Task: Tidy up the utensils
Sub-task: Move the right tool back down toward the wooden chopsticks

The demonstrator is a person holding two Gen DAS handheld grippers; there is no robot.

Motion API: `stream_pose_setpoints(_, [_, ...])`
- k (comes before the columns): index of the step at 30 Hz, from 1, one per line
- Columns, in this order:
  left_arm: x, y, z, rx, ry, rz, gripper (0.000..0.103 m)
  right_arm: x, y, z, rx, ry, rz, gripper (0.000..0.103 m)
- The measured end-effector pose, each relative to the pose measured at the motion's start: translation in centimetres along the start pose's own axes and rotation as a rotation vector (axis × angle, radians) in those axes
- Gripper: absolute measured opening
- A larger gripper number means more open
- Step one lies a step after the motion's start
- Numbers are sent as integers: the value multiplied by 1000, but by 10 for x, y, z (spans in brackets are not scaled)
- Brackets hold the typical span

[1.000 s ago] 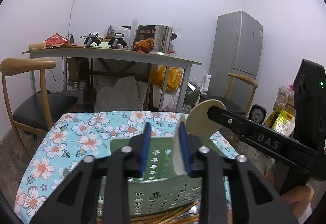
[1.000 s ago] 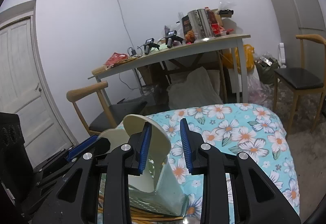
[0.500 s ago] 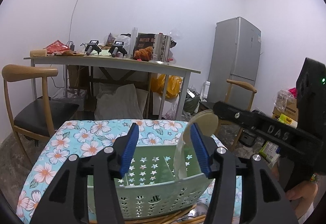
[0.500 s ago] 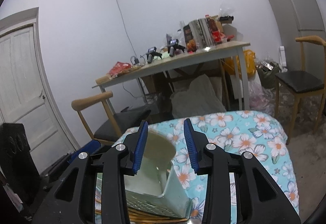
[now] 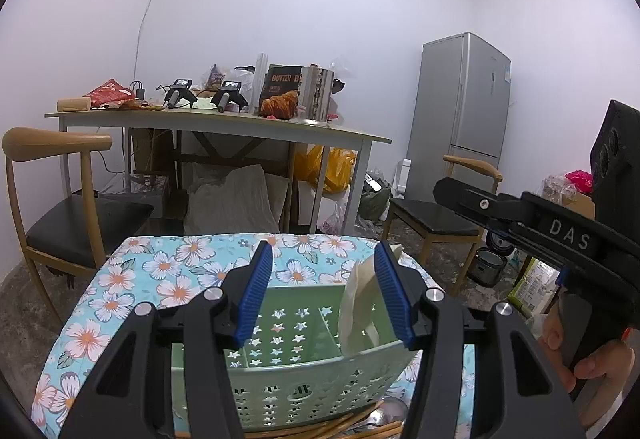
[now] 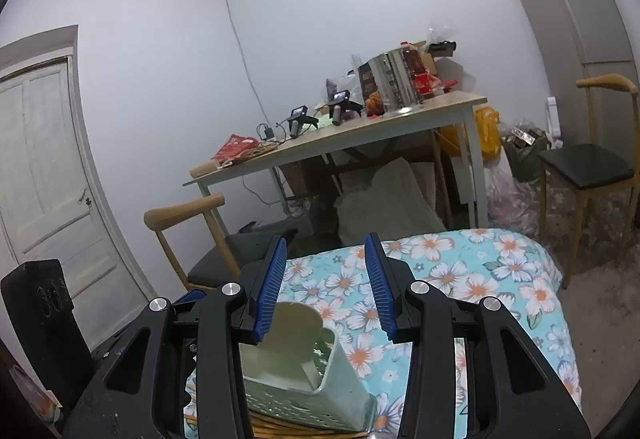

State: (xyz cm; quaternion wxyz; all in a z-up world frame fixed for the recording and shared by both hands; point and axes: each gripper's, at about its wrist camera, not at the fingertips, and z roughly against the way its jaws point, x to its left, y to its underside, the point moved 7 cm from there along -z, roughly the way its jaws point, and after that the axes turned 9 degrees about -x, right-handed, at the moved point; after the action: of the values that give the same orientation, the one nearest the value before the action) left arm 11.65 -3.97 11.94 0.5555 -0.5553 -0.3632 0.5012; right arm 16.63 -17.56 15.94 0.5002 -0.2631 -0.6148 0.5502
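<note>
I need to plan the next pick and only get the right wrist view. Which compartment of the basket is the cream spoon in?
Observer: The left wrist view shows a divider inside. The cream spoon stands in the right-hand compartment of the green basket.
Operator: Is the left gripper pinching it?
Observer: No. The left gripper has just been opening its jaws. The spoon shows beside its right pad, not pressed.
Operator: Anything left outside the basket?
Observer: What looks like a metal spoon lies against the basket's near wall, with wooden chopsticks.
</note>
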Motion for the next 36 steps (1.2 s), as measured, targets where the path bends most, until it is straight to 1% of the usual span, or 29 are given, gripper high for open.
stream_pose_setpoints(6, [1,3,-5,18,5,2,51,-1,-1,1,-9,8,10,40])
stream_pose_setpoints(12, [2,2,-4,16,-3,3,51,1,-1,1,-10,8,16,40])
stream_pose_setpoints(17, [8,2,17,10,-28,-11,51,4,1,10,-14,26,49,40])
stream_pose_setpoints(19, [12,7,31,13,-42,-13,51,5,1,19,-21,33,63,41])
stream_pose_setpoints(21, [20,18,48,37,-54,12,51,3,3,28,-26,40,50,43])
stream_pose_setpoints(22, [25,24,54,53,-58,33,51,0,6,34,-23,44,33,43])
stream_pose_setpoints(24, [35,39,65,116,-67,93,52,-4,19,46,-10,55,7,43])
stream_pose_setpoints(25, [40,50,67,175,-72,132,52,-7,34,53,13,77,11,43])
stream_pose_setpoints(28, [46,72,67,269,-39,234,52,-14,82,69,123,140,40,43])
stream_pose_setpoints(29, [49,80,66,304,-35,261,52,-16,100,74,180,165,45,45])
stream_pose_setpoints(30, [51,89,63,352,-34,275,52,-13,112,76,222,151,49,45])
stream_pose_setpoints(31, [52,98,60,401,-23,291,52,-8,118,75,243,125,59,45])
stream_pose_setpoints(32, [52,106,59,431,-14,313,52,-1,123,73,264,103,89,45])
stream_pose_setpoints(34, [54,118,57,485,1,358,52,5,131,67,291,97,136,46])
stream_pose_setpoints(36, [56,132,57,542,-16,382,52,6,142,64,328,93,134,46])
